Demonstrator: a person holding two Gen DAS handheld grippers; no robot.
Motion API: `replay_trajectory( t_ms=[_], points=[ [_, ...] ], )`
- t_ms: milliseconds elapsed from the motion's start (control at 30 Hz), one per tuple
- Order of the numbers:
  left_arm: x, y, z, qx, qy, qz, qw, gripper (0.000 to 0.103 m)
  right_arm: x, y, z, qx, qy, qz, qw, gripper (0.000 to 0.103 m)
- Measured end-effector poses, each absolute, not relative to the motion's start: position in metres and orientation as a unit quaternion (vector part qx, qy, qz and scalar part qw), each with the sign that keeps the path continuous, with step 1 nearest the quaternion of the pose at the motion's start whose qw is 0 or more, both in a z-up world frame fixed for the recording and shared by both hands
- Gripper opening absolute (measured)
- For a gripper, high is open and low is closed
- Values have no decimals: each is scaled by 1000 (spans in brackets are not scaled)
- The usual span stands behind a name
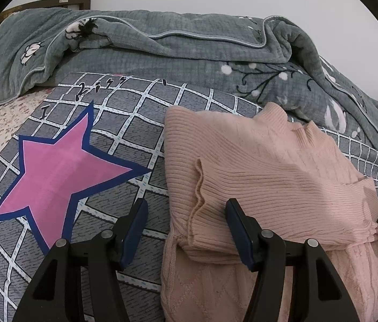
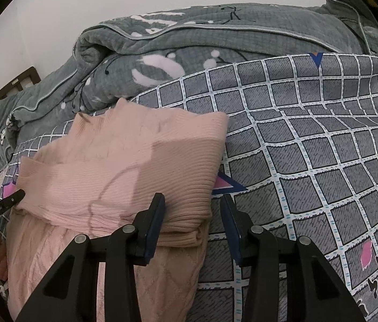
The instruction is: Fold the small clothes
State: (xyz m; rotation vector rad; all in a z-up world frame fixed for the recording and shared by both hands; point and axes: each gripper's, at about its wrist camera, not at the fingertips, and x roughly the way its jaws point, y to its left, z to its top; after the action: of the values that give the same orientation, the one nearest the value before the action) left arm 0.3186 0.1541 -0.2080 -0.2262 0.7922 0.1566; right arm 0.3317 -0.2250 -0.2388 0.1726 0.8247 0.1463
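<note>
The left claw (image 1: 186,230) stands spread, pinching nothing: its inner finger rests on the pink ribbed-knit sweater (image 1: 256,166), the outer one hangs over the bedcover, and the sweater's left edge lies between them. The right claw (image 2: 193,224) is spread too, straddling the sweater's right edge the same way, with no fabric pinched that I can see.

The sweater lies on the grey grid-patterned bedcover (image 1: 124,134), just beside its big pink star (image 1: 62,171). A ribbed sleeve is already laid across the body, so the garment reads as a neat rectangle with the collar at the far end. The near part, in cable knit, runs toward the camera, unfolded. Behind it a grey-green quilt (image 1: 162,45) is bunched along the wall.

By my judgement the side folds are done; what remains is the lengthwise fold, near hem up toward the collar.
</note>
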Motion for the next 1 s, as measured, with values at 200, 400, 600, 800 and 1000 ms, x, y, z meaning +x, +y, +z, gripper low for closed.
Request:
replay_trajectory(
  t_ms=[200,400,600,800,1000],
  points=[
    [319,154,-208,-110,385,76,913,59,332,-226,-239,84,401,71,910,43],
    [319,154,-208,-110,385,76,913,59,333,-228,-240,85,402,72,909,43],
    [319,154,-208,-108,385,77,913,59,333,-228,-239,85,402,72,909,43],
    [318,155,-209,-108,386,80,913,62,333,-227,-239,85,402,71,909,43],
    [318,155,-209,-108,386,80,913,65,333,-227,-239,85,402,71,909,43]
  ],
)
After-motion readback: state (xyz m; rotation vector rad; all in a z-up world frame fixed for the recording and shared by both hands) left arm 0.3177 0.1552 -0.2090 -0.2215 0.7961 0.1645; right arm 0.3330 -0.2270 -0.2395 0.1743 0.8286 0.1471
